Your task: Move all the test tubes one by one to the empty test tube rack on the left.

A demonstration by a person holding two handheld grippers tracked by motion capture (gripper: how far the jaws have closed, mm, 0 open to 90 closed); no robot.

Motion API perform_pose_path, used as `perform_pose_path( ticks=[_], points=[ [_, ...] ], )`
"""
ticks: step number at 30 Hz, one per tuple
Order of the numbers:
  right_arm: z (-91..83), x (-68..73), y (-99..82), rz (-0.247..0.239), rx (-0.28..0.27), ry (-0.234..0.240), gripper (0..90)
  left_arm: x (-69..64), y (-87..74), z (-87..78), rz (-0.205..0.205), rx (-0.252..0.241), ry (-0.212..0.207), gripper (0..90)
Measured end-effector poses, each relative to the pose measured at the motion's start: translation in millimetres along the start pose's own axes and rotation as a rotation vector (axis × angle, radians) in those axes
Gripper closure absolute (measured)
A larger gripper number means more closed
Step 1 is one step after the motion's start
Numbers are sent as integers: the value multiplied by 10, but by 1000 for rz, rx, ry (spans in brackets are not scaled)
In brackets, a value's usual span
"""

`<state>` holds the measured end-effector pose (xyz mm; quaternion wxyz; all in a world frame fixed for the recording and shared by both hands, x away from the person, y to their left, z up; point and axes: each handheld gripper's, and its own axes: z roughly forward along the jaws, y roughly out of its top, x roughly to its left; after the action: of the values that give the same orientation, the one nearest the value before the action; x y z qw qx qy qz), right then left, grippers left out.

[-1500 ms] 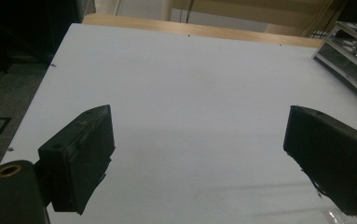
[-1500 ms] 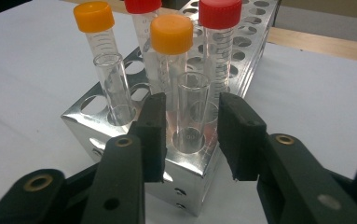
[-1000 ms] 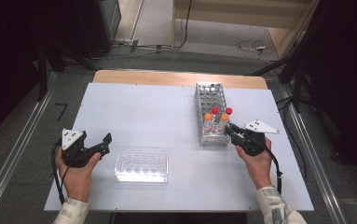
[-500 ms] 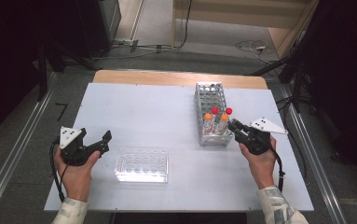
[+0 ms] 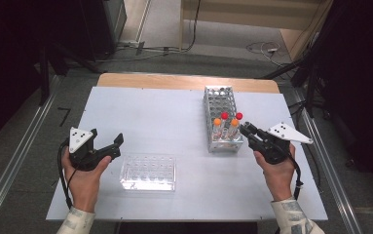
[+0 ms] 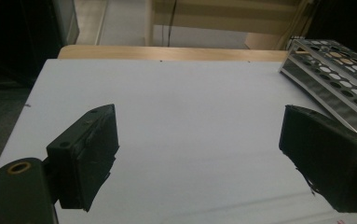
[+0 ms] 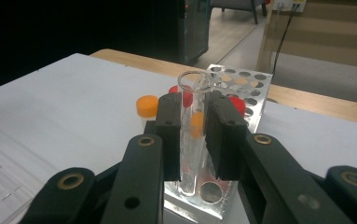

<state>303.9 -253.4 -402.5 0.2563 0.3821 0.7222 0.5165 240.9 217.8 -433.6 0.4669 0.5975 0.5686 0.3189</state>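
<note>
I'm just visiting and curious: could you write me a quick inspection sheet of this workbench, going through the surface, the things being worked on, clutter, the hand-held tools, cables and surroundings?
Surface: white table top with a wooden strip along the far edge.
Job's things: metal rack with red- and orange-capped tubes; open clear glass tube, its lower end near the rack's holes; clear plastic rack lying near the left hand.
Clutter: nothing seen.
Grippers: right tool shut on the glass tube; left tool open, nothing between its jaws.
Cables: one trails from each tool; others lie on the floor beyond the table.
Surroundings: dark room, metal rails on both sides, wooden furniture behind.
</note>
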Motion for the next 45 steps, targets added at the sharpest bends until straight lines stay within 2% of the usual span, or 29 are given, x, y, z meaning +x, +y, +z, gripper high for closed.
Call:
perform_pose_path(
  ticks=[5, 6, 11, 13, 14, 16, 18, 20, 22, 23, 27, 29, 30, 32, 33, 38, 39, 42, 45],
  points=[
    [-16, 83, 4, -6, 7, 22, 731, -107, 47, -13, 21, 6, -31, 130],
    [-22, 153, 16, -21, 6, 40, 731, -135, 60, -16, 24, 7, -38, 138],
    [7, 332, 13, -49, 13, 91, 731, -308, 130, -31, 52, 16, -89, 158],
    [27, 383, 2, -58, 18, 101, 731, -407, 154, -24, 68, 11, -121, 160],
    [67, 467, -32, -61, 31, 122, 731, -452, 162, -16, 73, 15, -138, 166],
    [115, 558, -81, -75, 43, 141, 731, -544, 159, 9, 79, 26, -174, 166],
    [140, 604, -108, -80, 49, 149, 731, -649, 141, 40, 102, 42, -202, 167],
    [205, 707, -166, -98, 65, 164, 732, -752, 124, 65, 117, 57, -235, 171],
    [239, 751, -193, -100, 74, 177, 732, -880, 119, 90, 135, 65, -273, 180],
    [251, 763, -201, -102, 77, 179, 732, -880, 119, 90, 135, 65, -273, 181],
    [315, 826, -238, -98, 91, 195, 732, -1057, 149, 132, 154, 66, -322, 200],
    [346, 849, -252, -99, 98, 203, 732, -1187, 172, 171, 166, 63, -351, 206],
    [346, 849, -252, -99, 98, 203, 732, -1187, 172, 171, 166, 63, -351, 211],
    [383, 889, -272, -109, 104, 211, 732, -1275, 177, 206, 182, 70, -375, 226],
    [389, 901, -275, -108, 106, 213, 732, -1350, 171, 241, 190, 72, -392, 235],
    [402, 927, -283, -112, 108, 219, 732, -1482, 149, 297, 213, 90, -435, 300],
    [408, 944, -287, -115, 109, 225, 732, -1513, 147, 306, 219, 93, -448, 336],
    [410, 968, -287, -119, 111, 228, 732, -1605, 149, 334, 225, 98, -481, 389],
    [410, 988, -288, -121, 112, 234, 732, -1674, 161, 368, 228, 100, -498, 423]
  ],
)
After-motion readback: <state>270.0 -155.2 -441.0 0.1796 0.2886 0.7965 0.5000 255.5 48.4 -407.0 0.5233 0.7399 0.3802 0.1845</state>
